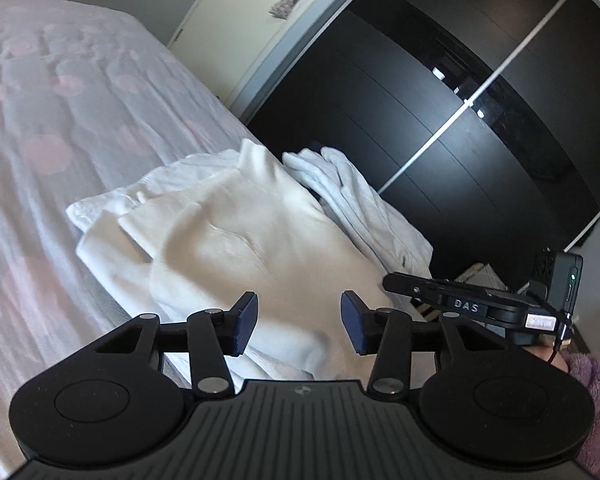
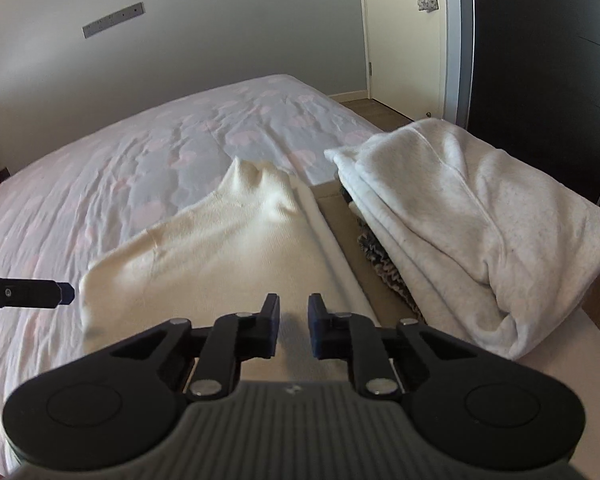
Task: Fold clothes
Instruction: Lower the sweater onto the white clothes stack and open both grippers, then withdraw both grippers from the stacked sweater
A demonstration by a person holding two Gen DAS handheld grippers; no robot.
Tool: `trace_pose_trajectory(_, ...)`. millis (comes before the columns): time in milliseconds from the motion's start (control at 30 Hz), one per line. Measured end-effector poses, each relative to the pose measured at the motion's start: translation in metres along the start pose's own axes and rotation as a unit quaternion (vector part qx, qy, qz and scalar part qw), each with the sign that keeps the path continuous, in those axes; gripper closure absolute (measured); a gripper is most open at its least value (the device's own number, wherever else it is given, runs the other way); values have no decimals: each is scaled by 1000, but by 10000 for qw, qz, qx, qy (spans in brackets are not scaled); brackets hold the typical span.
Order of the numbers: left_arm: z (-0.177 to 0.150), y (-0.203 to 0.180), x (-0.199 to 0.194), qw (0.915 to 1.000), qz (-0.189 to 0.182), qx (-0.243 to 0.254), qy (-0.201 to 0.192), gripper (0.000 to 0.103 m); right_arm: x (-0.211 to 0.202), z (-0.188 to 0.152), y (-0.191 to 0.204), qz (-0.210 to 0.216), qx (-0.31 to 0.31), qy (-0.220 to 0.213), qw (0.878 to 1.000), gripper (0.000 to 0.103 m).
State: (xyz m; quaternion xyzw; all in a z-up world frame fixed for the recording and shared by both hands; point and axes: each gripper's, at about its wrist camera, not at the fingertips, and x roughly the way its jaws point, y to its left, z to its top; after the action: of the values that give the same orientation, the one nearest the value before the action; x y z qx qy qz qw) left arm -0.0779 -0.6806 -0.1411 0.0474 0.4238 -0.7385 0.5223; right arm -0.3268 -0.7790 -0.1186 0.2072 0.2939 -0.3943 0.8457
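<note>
A cream knit garment (image 1: 240, 240) (image 2: 220, 256) lies spread near the bed's edge, on top of a white folded piece (image 1: 100, 216). My left gripper (image 1: 300, 312) hovers just above the cream garment's near part, jaws apart with nothing between them. My right gripper (image 2: 294, 320) hangs over the same garment's near edge; a narrow gap shows between its blue pads and no cloth is in it. One finger of the left gripper (image 2: 60, 292) pokes in from the left of the right wrist view. The right gripper's body (image 1: 460, 300) appears at the right of the left wrist view.
A stack of white and pale grey folded clothes (image 2: 480, 220) (image 1: 364, 200) sits to the right, over a dark knit item (image 2: 380, 256). The bed sheet (image 2: 140, 160) has pink dots. A dark wardrobe (image 1: 460, 100) and a door (image 2: 404, 40) stand beyond. A purple fluffy sleeve (image 1: 596, 392) shows.
</note>
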Motion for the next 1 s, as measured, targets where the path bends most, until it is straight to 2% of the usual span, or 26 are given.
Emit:
trace_pose_trajectory(100,-12,-8,23,9972,540,351,370,73,15,-14,-8,-134,135,61,9998,89)
trace_pose_trajectory(267,-20,2,39,9939,808,418,623,76,26,-33,-21,-74,247,-43,9997,91)
trace_pose_trajectory(433,-20,5,43,9927,863,441,720,76,33,-41,-34,90,610,-57,9981,91)
trace_pose_trajectory(567,-18,-7,30,9925,936,476,622,76,23,-32,-24,-76,584,-21,9983,91)
trace_pose_trajectory(733,-18,-36,12,9931,774,817,331,76,-6,-34,-8,-292,383,-387,9981,89)
trace_pose_trajectory(900,-32,-60,24,9895,621,1209,491,76,-7,-50,-12,-523,453,-250,9973,90)
trace_pose_trajectory(1000,-38,-51,35,9895,735,1119,542,76,1,-58,-18,-506,613,-117,9968,90)
